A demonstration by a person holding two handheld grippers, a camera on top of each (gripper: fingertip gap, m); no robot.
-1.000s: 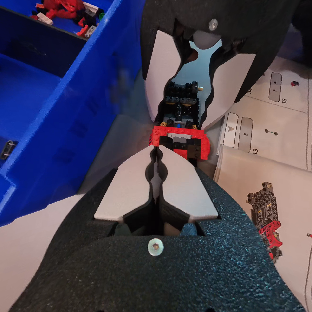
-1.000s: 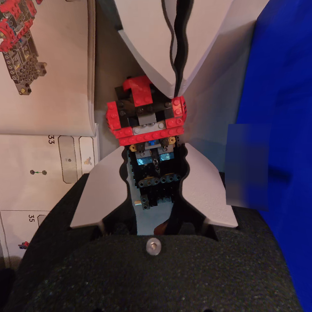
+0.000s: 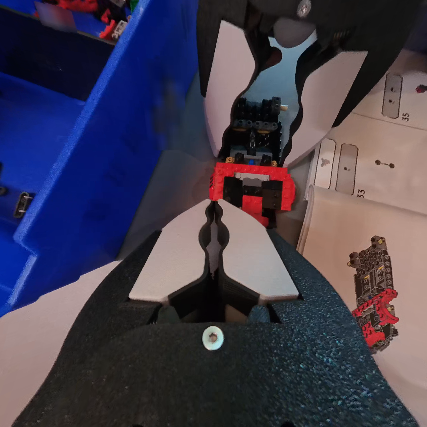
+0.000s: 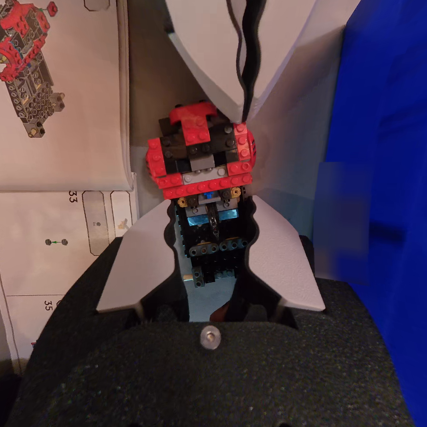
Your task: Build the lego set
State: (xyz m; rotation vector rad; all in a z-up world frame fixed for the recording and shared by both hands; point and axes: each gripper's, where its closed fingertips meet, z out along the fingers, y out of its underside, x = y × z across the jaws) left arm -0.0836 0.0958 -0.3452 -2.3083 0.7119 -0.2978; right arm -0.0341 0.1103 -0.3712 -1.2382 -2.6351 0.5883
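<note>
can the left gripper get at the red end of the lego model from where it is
Probably yes. The left gripper, jaws shut, sits with its tips right at the red end of the lego model, nothing between them. The right gripper holds only the black end.

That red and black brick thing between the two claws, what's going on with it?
A person is building a lego model with two hand-held grippers. The right gripper is clamped around the model's black rear section, holding it over the table. The left gripper is shut, with its tips at one red front corner of the model; whether it pinches a small piece there cannot be seen. An open instruction booklet lies on one side, a blue parts bin on the other.
</note>
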